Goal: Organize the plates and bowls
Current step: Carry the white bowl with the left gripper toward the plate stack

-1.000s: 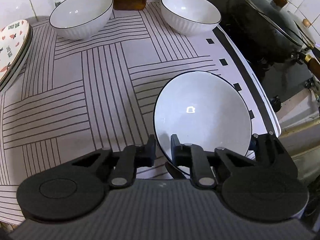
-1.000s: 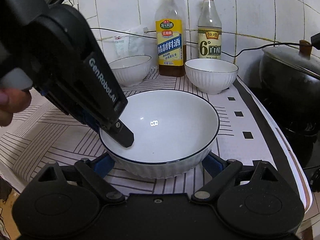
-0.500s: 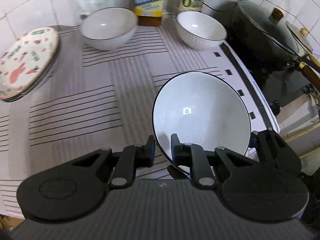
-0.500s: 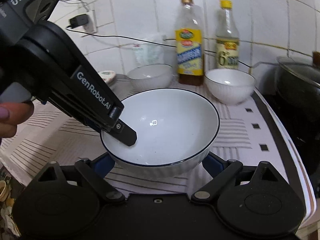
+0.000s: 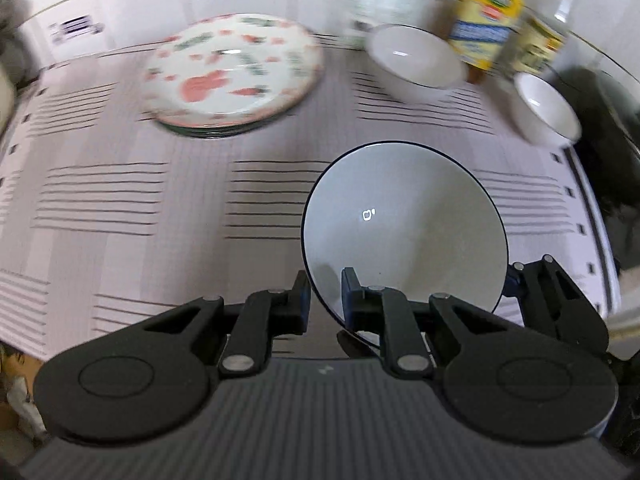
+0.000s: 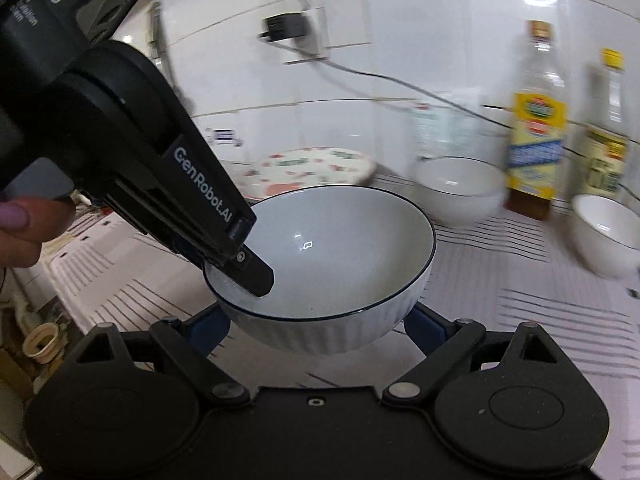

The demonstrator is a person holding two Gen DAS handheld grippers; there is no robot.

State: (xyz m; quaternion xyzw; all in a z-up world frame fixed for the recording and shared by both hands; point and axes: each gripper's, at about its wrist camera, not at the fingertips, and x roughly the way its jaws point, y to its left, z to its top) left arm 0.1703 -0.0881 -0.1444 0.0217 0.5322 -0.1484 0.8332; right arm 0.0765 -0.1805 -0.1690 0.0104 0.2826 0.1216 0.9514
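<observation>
1. We see the big bowl [image 6: 332,264] held above the striped mat [image 5: 132,208], clear of it, white with a thin dark rim.
2. Our left gripper [image 5: 325,300] pinches the bowl's rim: one finger sits outside the wall, the other inside, and the two are pressed nearly together on the thin edge.
3. From the right wrist view the left gripper [image 6: 240,276] comes in from the upper left, its inner finger lying against the inside wall of the bowl.
4. Our right gripper [image 6: 318,334] is spread wide around the bowl's ribbed outer wall, a blue pad on each side; both pads appear to touch the wall, so it grips the bowl from below the rim.
5. A hand [image 6: 20,228] holds the left gripper at the left edge of that view.
6. Behind the held bowl, a stack of patterned plates [image 5: 236,72] lies on the mat, well apart from it.
7. Two small bowls stand toward the back: one [image 5: 416,62] just beside the yellow-labelled bottle [image 5: 482,26], the other [image 5: 546,110] farther right near the mat's edge.
8. A second bottle [image 6: 606,136] stands right of the first, against the tiled wall.
</observation>
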